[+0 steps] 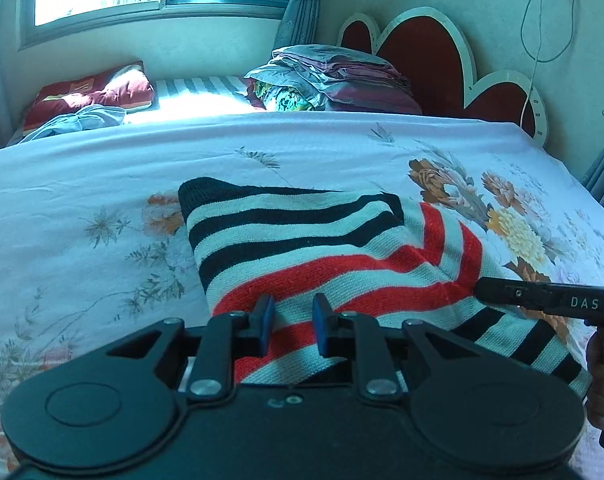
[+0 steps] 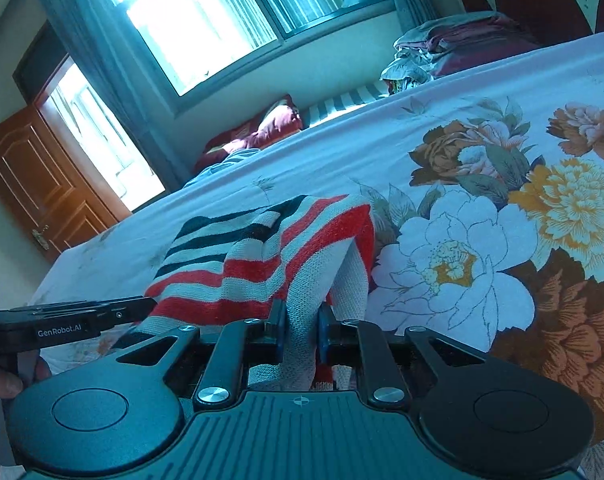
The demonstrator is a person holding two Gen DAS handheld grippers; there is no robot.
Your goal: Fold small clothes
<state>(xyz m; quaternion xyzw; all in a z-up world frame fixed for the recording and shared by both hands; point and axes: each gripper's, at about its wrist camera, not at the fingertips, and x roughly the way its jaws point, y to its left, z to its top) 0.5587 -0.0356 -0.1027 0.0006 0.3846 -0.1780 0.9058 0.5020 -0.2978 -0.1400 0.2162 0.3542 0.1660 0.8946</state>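
Floral bedsheet, striped knit, door right-view only

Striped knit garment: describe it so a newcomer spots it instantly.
Start at the bed with the white floral sheet. On its near part lies the striped knit garment. It alone has red, black and white bands, and both grippers pinch its near edge.

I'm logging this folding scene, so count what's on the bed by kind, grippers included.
Striped knit garment: 1
Red pillow: 1
Pale crumpled cloth: 1
Pile of folded bedding: 1
Grippers: 2, left and right, both shut on the garment
Total: 6
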